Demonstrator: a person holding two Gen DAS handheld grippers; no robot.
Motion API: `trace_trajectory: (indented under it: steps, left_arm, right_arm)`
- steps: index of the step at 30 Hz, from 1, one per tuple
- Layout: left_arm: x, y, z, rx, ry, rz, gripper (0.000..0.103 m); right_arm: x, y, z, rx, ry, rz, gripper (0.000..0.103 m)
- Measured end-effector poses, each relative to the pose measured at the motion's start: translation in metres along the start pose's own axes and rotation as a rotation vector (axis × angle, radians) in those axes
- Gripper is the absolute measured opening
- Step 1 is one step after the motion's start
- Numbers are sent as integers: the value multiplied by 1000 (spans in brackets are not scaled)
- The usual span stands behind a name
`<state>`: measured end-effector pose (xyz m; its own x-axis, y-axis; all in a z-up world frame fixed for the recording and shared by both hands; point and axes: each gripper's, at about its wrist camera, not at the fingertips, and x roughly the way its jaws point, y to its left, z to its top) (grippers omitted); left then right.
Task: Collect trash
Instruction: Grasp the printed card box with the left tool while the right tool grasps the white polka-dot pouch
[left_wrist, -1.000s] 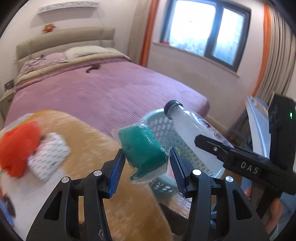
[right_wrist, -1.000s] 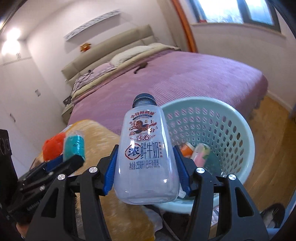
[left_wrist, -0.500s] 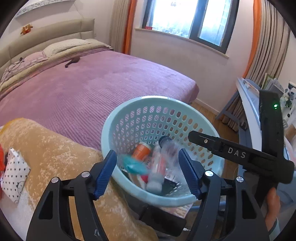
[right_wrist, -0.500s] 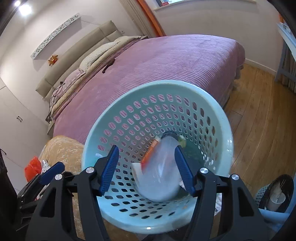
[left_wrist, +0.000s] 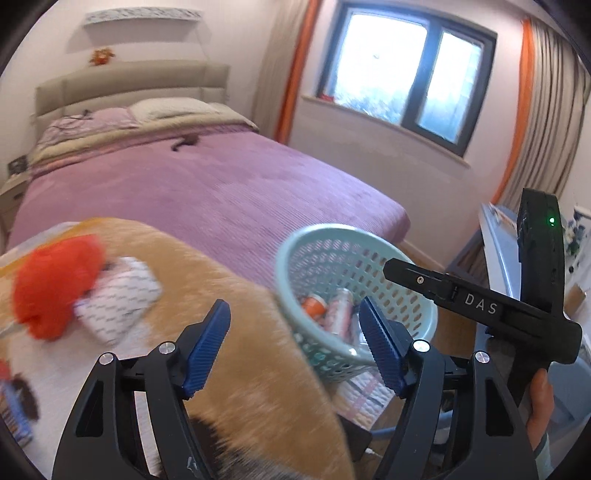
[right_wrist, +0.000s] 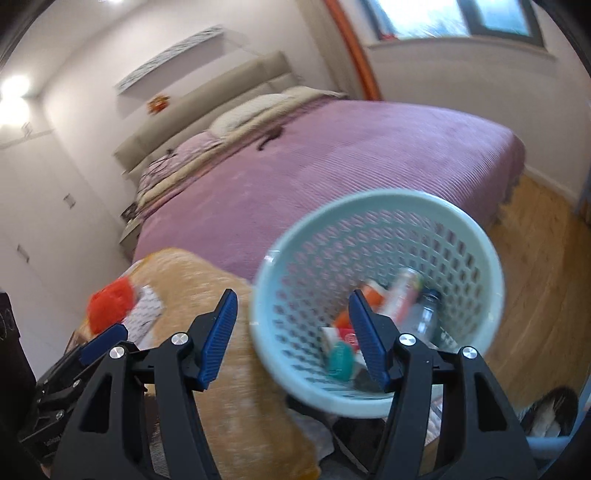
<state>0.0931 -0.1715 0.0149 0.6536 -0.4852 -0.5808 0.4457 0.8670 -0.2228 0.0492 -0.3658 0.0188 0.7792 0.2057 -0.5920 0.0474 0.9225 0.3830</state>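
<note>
A pale teal perforated basket (right_wrist: 476, 251) (left_wrist: 295, 254) stands beside the tan blanket. It holds the clear milk bottle (right_wrist: 424, 314), the green packet (right_wrist: 340, 360) and several other wrappers (left_wrist: 334, 308). My left gripper (left_wrist: 295, 343) is open and empty, over the blanket's edge left of the basket. My right gripper (right_wrist: 293, 334) is open and empty at the basket's left rim; it also shows in the left wrist view (left_wrist: 461, 299). An orange bag (left_wrist: 51, 284) (right_wrist: 109, 304) and a white dotted packet (left_wrist: 118, 299) (right_wrist: 146, 308) lie on the blanket at the left.
A tan fuzzy blanket (left_wrist: 229, 295) covers the near surface. A bed with a purple cover (left_wrist: 207, 184) lies behind. A light blue desk (left_wrist: 498, 240) is at the right. Wooden floor (right_wrist: 543, 258) lies right of the basket.
Both grippers let go: the bottle and the green packet dropped into the basket. Both have since drawn back and swung left, bringing the orange bag and dotted packet into view.
</note>
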Motion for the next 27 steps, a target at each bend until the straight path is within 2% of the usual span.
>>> trace_trajectory:
  steps: [6, 9, 12, 16, 18, 23, 27]
  left_arm:
    - [-59, 46, -21, -88, -83, 101, 70]
    - [-88, 73, -34, -144, -112, 189, 71]
    - [-111, 107, -45, -204, -122, 301, 75]
    - [-129, 153, -60, -291, -131, 398, 75]
    - [-132, 172, -71, -315, -142, 475, 76]
    - [-118, 206, -86, -395, -76, 495, 76]
    - [-110, 210, -88, -398, -57, 526, 76]
  right_arm:
    - [7, 71, -14, -163, 11, 77, 59]
    - [16, 103, -20, -231, 29, 101, 59]
    - [30, 133, -27, -291, 50, 122, 59]
    - [50, 162, -32, -333, 80, 133, 61]
    - [60, 175, -34, -345, 91, 131, 63]
    - [91, 192, -34, -342, 141, 115, 65]
    - [117, 202, -35, -311, 180, 74, 65]
